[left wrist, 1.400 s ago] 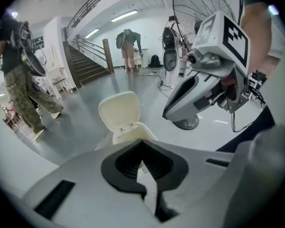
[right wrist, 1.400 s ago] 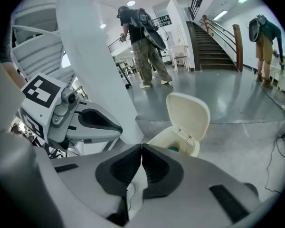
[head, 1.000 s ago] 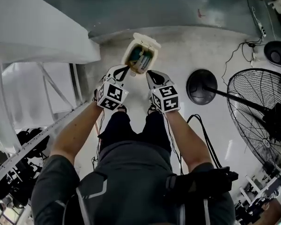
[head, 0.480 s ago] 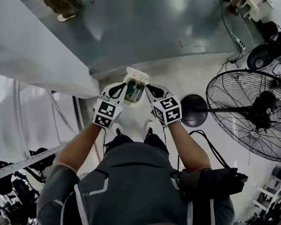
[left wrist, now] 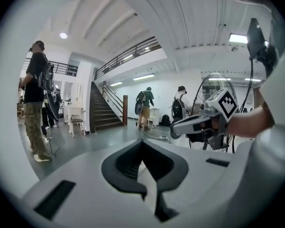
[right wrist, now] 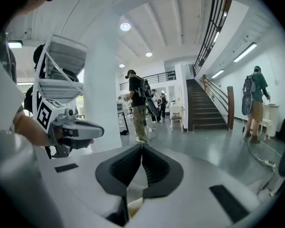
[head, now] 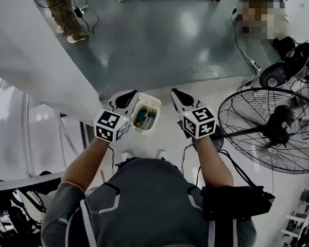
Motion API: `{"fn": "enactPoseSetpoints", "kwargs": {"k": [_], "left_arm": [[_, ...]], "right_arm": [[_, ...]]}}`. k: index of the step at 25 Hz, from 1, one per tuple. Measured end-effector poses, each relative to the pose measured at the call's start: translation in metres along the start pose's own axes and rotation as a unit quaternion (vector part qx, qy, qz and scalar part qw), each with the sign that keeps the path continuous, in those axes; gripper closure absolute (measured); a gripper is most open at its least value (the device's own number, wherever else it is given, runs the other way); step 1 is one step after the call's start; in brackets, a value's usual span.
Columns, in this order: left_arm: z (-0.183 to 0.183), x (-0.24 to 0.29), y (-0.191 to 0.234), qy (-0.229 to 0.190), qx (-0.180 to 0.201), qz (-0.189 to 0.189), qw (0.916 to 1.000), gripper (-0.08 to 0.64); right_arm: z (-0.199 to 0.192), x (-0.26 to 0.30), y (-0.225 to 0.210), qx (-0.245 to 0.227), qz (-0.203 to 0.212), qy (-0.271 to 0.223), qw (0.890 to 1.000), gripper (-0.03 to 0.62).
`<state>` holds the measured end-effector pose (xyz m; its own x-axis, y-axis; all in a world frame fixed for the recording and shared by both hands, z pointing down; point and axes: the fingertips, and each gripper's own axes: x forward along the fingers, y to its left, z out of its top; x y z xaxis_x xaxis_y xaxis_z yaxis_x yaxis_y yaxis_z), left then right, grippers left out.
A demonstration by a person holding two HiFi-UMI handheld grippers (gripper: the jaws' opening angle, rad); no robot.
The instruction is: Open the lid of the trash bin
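In the head view a small white trash bin [head: 145, 113] stands on the pale floor far below, its top open and greenish contents showing. My left gripper [head: 125, 100] is held up in the air and overlaps the bin's left side in the picture. My right gripper [head: 178, 97] hovers to the bin's right, apart from it. Both are shut with nothing between the jaws. The left gripper view looks out level into the hall over closed tips [left wrist: 142, 142], with the right gripper [left wrist: 199, 123] alongside. The right gripper view shows closed tips [right wrist: 141, 149] and the left gripper [right wrist: 71, 129]; neither shows the bin.
A large floor fan [head: 270, 130] stands at the right, with a second fan [head: 287, 65] and cables behind it. A wide white surface [head: 36, 60] runs along the left. A person [head: 64, 9] stands on the grey floor at the far left; others stand near the stairs [right wrist: 206, 106].
Both grippers have risen away from the bin and spread apart. The view has tilted outward, showing more of the hall floor, and the bin now looks smaller.
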<state>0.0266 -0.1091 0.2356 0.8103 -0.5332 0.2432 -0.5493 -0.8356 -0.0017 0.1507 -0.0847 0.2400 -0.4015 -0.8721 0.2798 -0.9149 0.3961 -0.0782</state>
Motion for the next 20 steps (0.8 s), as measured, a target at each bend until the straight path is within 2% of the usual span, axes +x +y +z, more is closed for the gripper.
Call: {"fn": "enactPoseSetpoints", "kwargs": {"k": [5, 8, 12, 18, 20], "left_arm": [[0.059, -0.026, 0.008, -0.075, 0.001, 0.013, 0.9971, 0.551], [0.083, -0.039, 0.013, -0.102, -0.007, 0.020, 0.9946, 0.551], [0.111, -0.051, 0.026, -0.120, -0.024, 0.028, 0.9920, 0.551], [0.137, -0.066, 0.038, -0.119, 0.022, 0.065, 0.9905, 0.551], [0.145, -0.075, 0.045, -0.134, 0.019, 0.085, 0.9872, 0.551]], "right_arm": [[0.061, -0.023, -0.006, -0.006, -0.028, -0.041, 0.999, 0.565], [0.088, -0.036, -0.007, -0.024, -0.035, -0.064, 0.997, 0.565], [0.119, -0.045, -0.011, -0.038, -0.042, -0.086, 0.995, 0.565], [0.146, -0.060, -0.024, -0.042, -0.068, -0.115, 0.990, 0.565], [0.149, -0.063, -0.025, -0.043, -0.070, -0.118, 0.990, 0.565]]}}
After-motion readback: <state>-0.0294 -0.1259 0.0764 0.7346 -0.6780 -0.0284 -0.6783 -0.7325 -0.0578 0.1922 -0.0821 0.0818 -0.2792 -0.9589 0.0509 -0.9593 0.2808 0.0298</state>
